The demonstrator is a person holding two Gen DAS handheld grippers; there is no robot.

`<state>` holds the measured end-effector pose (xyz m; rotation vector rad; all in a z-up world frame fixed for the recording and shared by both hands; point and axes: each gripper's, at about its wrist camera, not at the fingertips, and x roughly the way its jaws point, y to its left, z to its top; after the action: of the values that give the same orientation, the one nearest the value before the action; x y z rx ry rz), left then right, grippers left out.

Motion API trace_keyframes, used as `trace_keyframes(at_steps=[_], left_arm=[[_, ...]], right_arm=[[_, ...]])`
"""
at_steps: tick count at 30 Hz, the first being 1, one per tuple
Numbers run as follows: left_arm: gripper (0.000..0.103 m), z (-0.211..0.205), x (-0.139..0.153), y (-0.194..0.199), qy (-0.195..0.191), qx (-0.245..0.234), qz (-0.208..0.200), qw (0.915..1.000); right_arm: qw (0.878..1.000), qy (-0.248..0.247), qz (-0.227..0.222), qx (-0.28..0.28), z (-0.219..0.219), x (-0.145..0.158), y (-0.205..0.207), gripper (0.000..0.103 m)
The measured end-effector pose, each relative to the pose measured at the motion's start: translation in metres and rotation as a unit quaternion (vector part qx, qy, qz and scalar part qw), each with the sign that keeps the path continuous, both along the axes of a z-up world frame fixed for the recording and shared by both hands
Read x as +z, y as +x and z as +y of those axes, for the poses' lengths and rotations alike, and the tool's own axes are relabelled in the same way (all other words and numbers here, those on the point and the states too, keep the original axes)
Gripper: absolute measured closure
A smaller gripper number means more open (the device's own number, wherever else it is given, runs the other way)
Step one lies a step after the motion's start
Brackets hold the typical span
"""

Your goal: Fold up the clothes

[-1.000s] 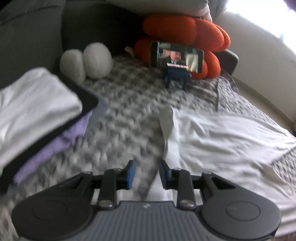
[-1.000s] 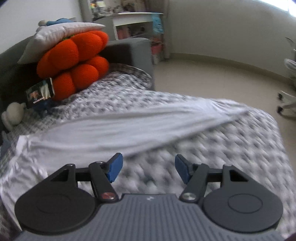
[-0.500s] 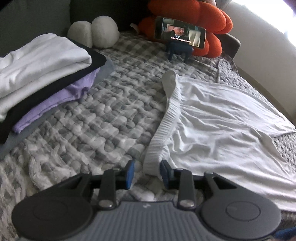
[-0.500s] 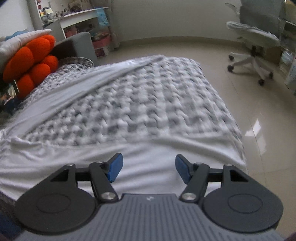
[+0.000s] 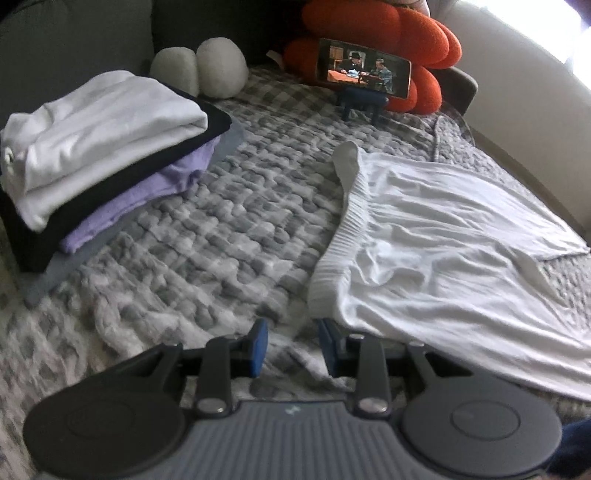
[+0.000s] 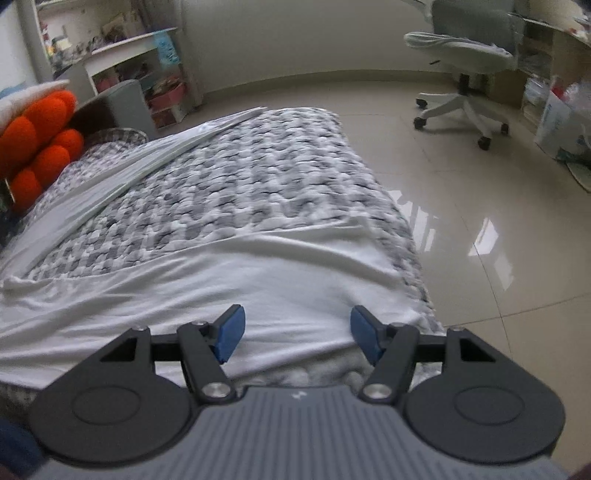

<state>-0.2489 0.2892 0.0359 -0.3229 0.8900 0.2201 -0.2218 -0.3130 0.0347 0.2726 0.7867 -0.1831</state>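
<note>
Left wrist: white ribbed-waistband trousers (image 5: pixel 443 236) flat on grey checked knitted blanket (image 5: pixel 221 229), waistband toward folded stack, legs toward blanket's far end; left gripper (image 5: pixel 291 345) narrowly parted, empty, at waistband's near corner. Right gripper (image 6: pixel 293 332) wide, empty, over leg at blanket's near edge.

The right claw (image 6: pixel 295 334) has swung from mid-bed to the white garment's (image 6: pixel 229 295) near hem.

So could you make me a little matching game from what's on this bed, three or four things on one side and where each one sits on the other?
Things:
1. white trousers
2. phone
3. stack of folded clothes
4. office chair

Places:
A. on the tiled floor beyond the bed
B. spread flat on the grey knitted blanket
C. propped on a small blue stand in front of the orange cushion
D. piled at the left side of the bed, white piece on top

Pairs: 1-B, 2-C, 3-D, 4-A
</note>
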Motion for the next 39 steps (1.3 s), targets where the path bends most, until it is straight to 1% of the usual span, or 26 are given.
trace_keyframes(at_steps=[2, 4, 6, 8, 12, 15, 19, 22, 24, 25, 27, 28, 29, 30, 32, 34, 39], left_arm=[[0.07, 0.002, 0.001, -0.001, -0.031, 0.008, -0.009, 0.9994], [0.066, 0.005, 0.002, -0.002, -0.064, 0.02, -0.018, 0.9976], [0.055, 0.008, 0.003, -0.002, -0.101, 0.031, -0.031, 0.9939], [0.051, 0.011, 0.004, -0.002, -0.138, 0.037, -0.045, 0.9887], [0.051, 0.009, -0.001, 0.004, -0.199, 0.047, -0.046, 0.9779], [0.051, 0.001, -0.008, 0.012, -0.22, 0.05, -0.042, 0.9733], [0.052, -0.013, -0.018, 0.024, -0.211, 0.049, -0.031, 0.9757], [0.055, -0.019, -0.022, 0.027, -0.199, 0.051, -0.028, 0.9784], [0.06, -0.021, -0.023, 0.028, -0.187, 0.051, -0.028, 0.9806], [0.062, -0.02, -0.022, 0.028, -0.184, 0.051, -0.029, 0.9812], [0.068, -0.018, -0.021, 0.029, -0.18, 0.055, -0.033, 0.9815], [0.068, -0.017, -0.021, 0.029, -0.179, 0.058, -0.034, 0.9816], [0.071, -0.016, -0.02, 0.029, -0.179, 0.061, -0.036, 0.9814], [0.073, -0.015, -0.019, 0.03, -0.177, 0.063, -0.038, 0.9814], [0.074, -0.015, -0.018, 0.03, -0.172, 0.065, -0.041, 0.982], [0.075, -0.014, -0.017, 0.031, -0.171, 0.068, -0.042, 0.9821], [0.075, -0.012, -0.02, 0.033, -0.168, 0.077, -0.04, 0.982]], right_arm=[[1.0, 0.005, -0.001, -0.012, -0.005, 0.0, -0.005, 0.035], [1.0, 0.017, -0.003, -0.025, -0.012, 0.0, -0.009, 0.035], [0.999, 0.034, -0.006, -0.041, -0.019, 0.0, -0.014, 0.035], [0.997, 0.056, -0.011, -0.058, -0.027, 0.0, -0.02, 0.035], [0.991, 0.102, -0.024, -0.088, -0.046, -0.001, -0.033, 0.035], [0.981, 0.15, -0.035, -0.116, -0.063, -0.002, -0.046, 0.035], [0.961, 0.221, -0.051, -0.156, -0.086, -0.007, -0.062, 0.035], [0.946, 0.26, -0.06, -0.186, -0.099, -0.012, -0.071, 0.035], [0.937, 0.281, -0.065, -0.2, -0.106, -0.015, -0.076, 0.035], [0.933, 0.288, -0.066, -0.204, -0.108, -0.017, -0.077, 0.035], [0.927, 0.304, -0.069, -0.211, -0.111, -0.02, -0.079, 0.038], [0.926, 0.305, -0.071, -0.211, -0.111, -0.02, -0.078, 0.044], [0.928, 0.301, -0.072, -0.207, -0.109, -0.018, -0.075, 0.049], [0.931, 0.296, -0.074, -0.202, -0.107, -0.017, -0.072, 0.051], [0.937, 0.282, -0.077, -0.193, -0.102, -0.013, -0.066, 0.061], [0.944, 0.261, -0.079, -0.184, -0.095, -0.009, -0.058, 0.062], [0.947, 0.254, -0.082, -0.178, -0.093, -0.011, -0.043, 0.063]])
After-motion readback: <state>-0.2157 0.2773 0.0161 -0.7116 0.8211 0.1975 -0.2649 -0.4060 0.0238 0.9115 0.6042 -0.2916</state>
